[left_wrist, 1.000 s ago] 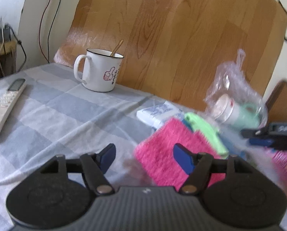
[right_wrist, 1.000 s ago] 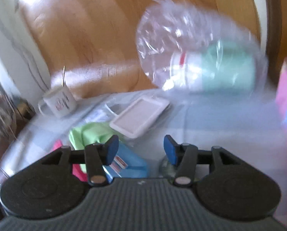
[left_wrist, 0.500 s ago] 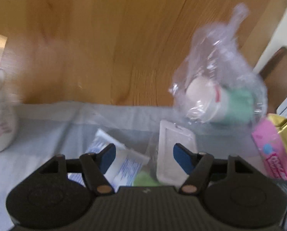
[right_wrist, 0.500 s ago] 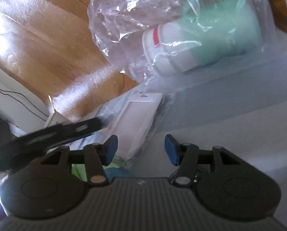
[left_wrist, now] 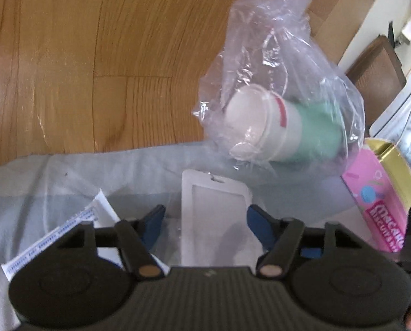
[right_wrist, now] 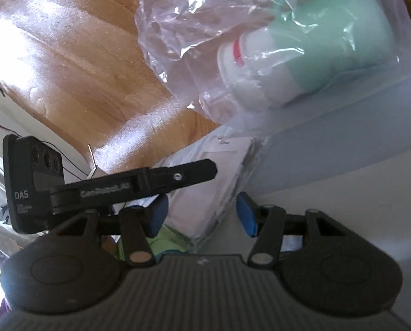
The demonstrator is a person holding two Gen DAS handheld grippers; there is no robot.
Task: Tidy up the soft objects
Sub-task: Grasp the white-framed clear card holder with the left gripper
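A clear plastic bag [left_wrist: 282,63] holding a white and green paper cup [left_wrist: 282,129] lies at the far edge of the grey-blue tablecloth [left_wrist: 26,193]; it also shows in the right wrist view [right_wrist: 205,27]. A white card holder in a clear sleeve [left_wrist: 213,215] lies between the open jaws of my left gripper [left_wrist: 205,226]. A tissue packet [left_wrist: 56,240] lies at its left. My right gripper [right_wrist: 201,215] is open and empty over the same holder [right_wrist: 213,182]. A green cloth [right_wrist: 169,240] peeks out below it.
A pink packet [left_wrist: 376,209] lies on a gold tray [left_wrist: 401,171] at the right. The left gripper's black body [right_wrist: 95,187] crosses the right wrist view at the left. Wooden floor [left_wrist: 95,55] lies beyond the table edge.
Both grippers have moved forward, away from the pink cloth and the mug and toward the card holder and the bagged cup. Both stay open.
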